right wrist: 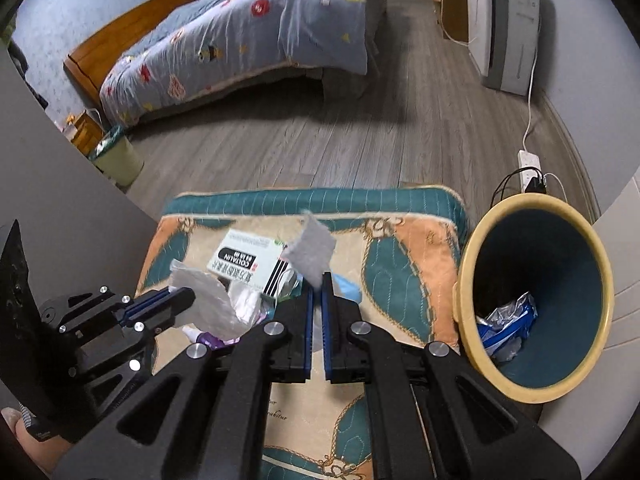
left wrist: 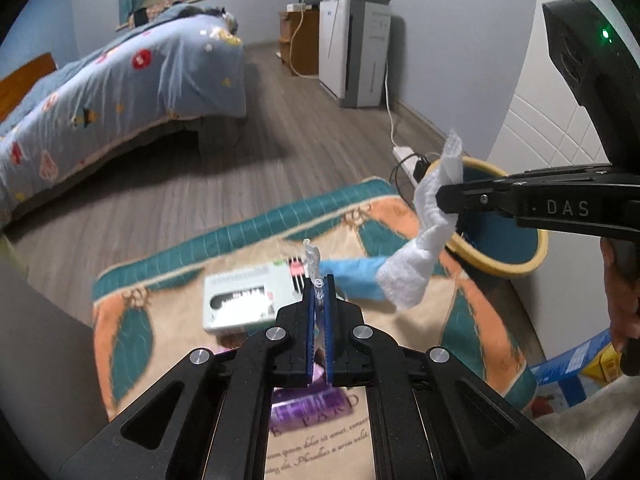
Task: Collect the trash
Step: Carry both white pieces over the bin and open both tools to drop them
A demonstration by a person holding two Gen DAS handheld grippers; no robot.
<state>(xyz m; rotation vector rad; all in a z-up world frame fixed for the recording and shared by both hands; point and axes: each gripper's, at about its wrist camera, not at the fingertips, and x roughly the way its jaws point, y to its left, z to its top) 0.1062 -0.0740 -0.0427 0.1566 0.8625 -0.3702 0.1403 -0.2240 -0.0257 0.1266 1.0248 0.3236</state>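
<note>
Left gripper pinches a clear plastic wrapper above the patterned mat; right gripper clamps a white tissue. Carry both right, over the yellow-rimmed bin, before letting go, so neither drifts outside.

The bin stands open-mouthed just right of the mat, nothing over its rim. A box and wrappers crowd the mat's left; the wood floor beyond lies bare.
</note>
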